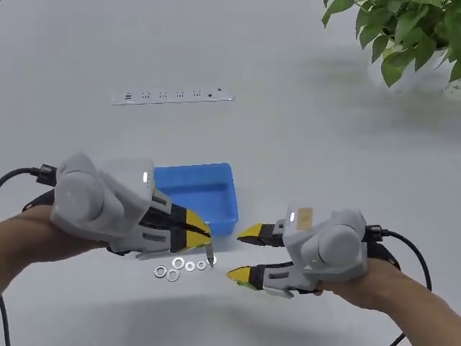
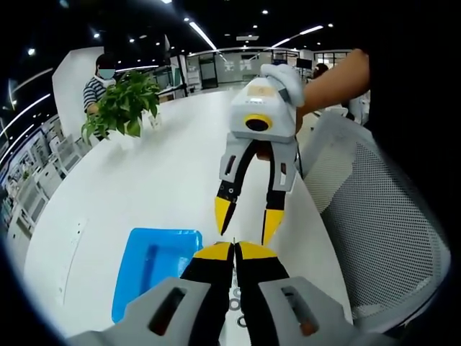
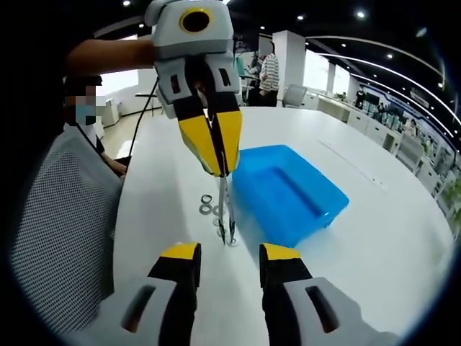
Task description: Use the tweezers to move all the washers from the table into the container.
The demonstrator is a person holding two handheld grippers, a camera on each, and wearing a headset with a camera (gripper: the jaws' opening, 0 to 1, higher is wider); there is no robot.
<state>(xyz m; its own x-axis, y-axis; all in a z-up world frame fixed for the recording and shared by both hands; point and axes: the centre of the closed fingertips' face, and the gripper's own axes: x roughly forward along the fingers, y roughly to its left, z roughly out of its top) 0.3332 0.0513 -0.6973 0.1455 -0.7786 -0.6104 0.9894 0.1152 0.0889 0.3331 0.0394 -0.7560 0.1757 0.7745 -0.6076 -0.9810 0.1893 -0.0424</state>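
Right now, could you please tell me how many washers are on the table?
5 washers: two together at the row's left end, three running right to the tweezers tip, all in front of the blue container. The left tool may hide more.

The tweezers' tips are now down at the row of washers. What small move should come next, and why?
Probably squeeze the tweezers, held in the left tongs, onto the washer at the row's end. Their tips rest at that end of the washers, all of which lie on the table, and the blue container just behind looks empty. The right tongs are open.
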